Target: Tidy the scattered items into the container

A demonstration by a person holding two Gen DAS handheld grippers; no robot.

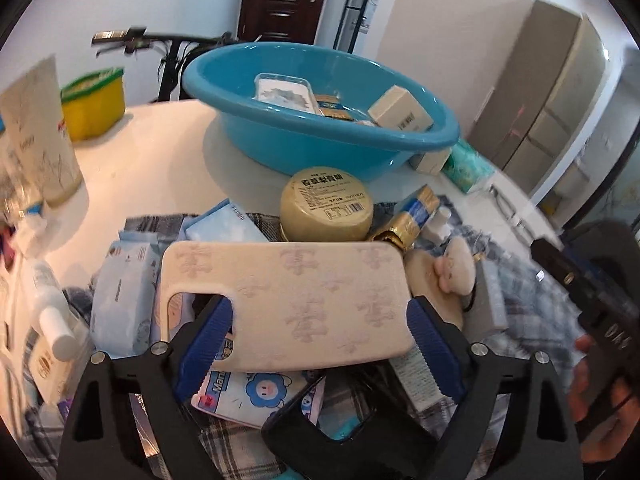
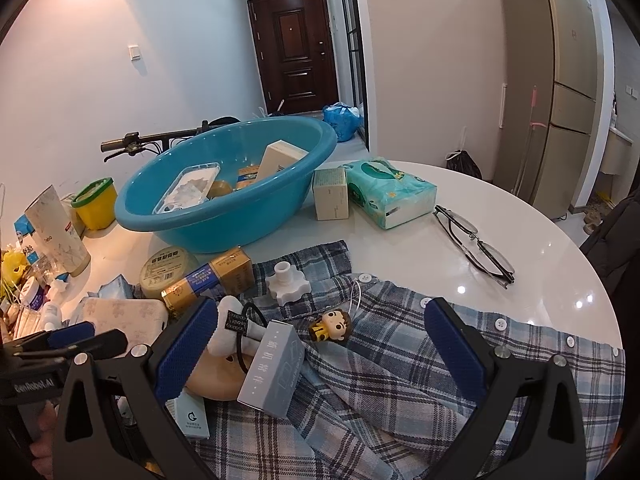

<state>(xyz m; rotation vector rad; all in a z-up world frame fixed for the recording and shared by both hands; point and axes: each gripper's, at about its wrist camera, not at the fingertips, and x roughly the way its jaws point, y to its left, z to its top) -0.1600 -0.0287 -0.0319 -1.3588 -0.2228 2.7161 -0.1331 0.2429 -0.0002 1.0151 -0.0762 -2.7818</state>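
Tidying partly done: a few things in the basin, most of the clutter not yet in.

Left wrist view: the blue basin point(image 1: 320, 120) already holds a clear tray and a couple of small boxes. In front of the basin, on the plaid shirt point(image 1: 516, 280), lie a round tin point(image 1: 326, 208), a gold-and-blue box point(image 1: 408, 220) and wipe packs. The left gripper point(image 1: 320, 320) stands wide, its blue pads at both short ends of the cream phone case point(image 1: 284, 300); whether they press it I cannot tell. The case lies flat, its long axis across the view, camera cutout to the left.

Right wrist view: the right gripper point(image 2: 320, 344) is wide open and empty, over the shirt in front of the basin point(image 2: 224, 184). A grey box point(image 2: 276, 368), a small doll point(image 2: 332, 326), a white knob point(image 2: 286, 280), tissues point(image 2: 388, 192) and glasses point(image 2: 472, 240) all remain outside the basin.
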